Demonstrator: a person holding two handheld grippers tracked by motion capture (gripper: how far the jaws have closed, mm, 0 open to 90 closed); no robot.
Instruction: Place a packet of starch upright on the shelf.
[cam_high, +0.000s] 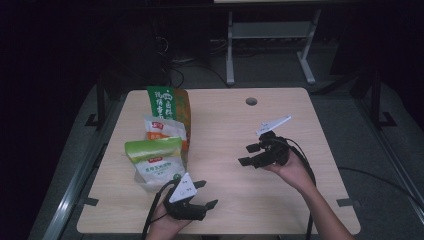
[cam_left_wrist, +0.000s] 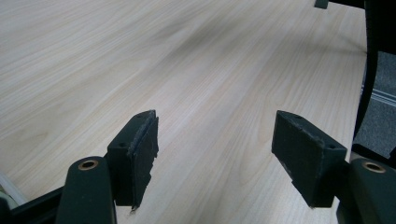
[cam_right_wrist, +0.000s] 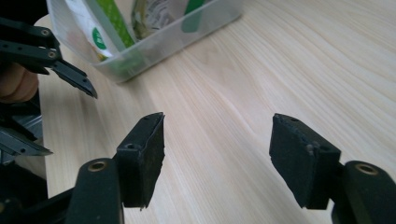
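My left gripper (cam_high: 206, 194) rests near the table's front edge, held in a hand, jaws open and pointing right. In the left gripper view my left gripper (cam_left_wrist: 215, 126) has only bare wood between its pads. My right gripper (cam_high: 245, 155) hovers over the middle right of the table, open, pointing left toward the bags. In the right gripper view my right gripper (cam_right_wrist: 217, 126) is empty. A clear plastic bin (cam_high: 142, 182) at the left holds three food bags: a tall green one (cam_high: 165, 102), a white and orange one (cam_high: 162, 127) and a green-topped white one (cam_high: 155, 160).
The light wooden table (cam_high: 225, 125) has a round cable hole (cam_high: 251, 101) near its far edge. The clear bin (cam_right_wrist: 177, 37) lies ahead and left in the right gripper view, with the left gripper's jaws (cam_right_wrist: 46, 56) beside it. A white desk frame (cam_high: 270, 30) stands on the dark floor behind.
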